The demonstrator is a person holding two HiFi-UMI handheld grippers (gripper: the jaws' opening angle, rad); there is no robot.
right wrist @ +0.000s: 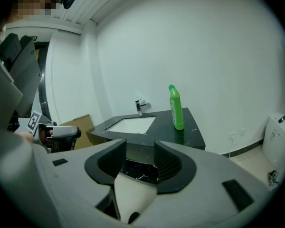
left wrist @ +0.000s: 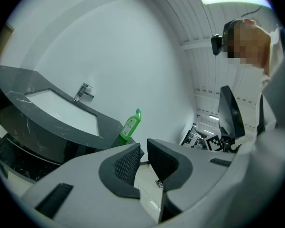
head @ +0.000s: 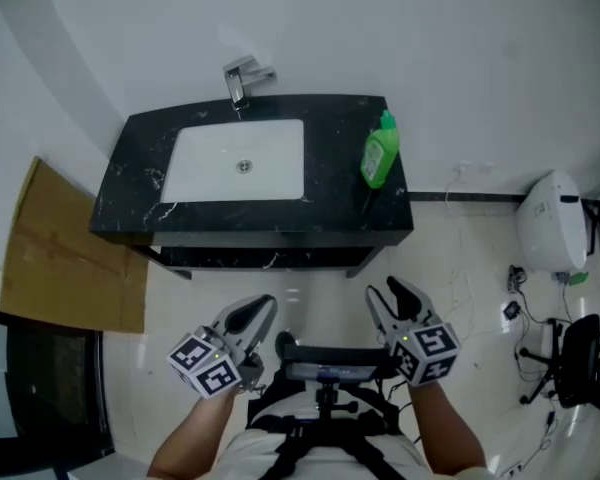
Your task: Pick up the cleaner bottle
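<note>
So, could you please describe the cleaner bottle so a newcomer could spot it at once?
Look at the black marble counter against the white wall, with a white basin. The cleaner bottle stands on its right end, away from the faucet; it alone is bright green.

Washroom, this one: top centre sits a black marble vanity counter (head: 340, 173) with a white sunken basin (head: 205, 163) and a chrome faucet (head: 242, 80) against a plain white wall (head: 380, 28). A green cleaner bottle (head: 379, 153) stands at the counter's right end, above glossy pale floor tiles (head: 460, 258).
</note>
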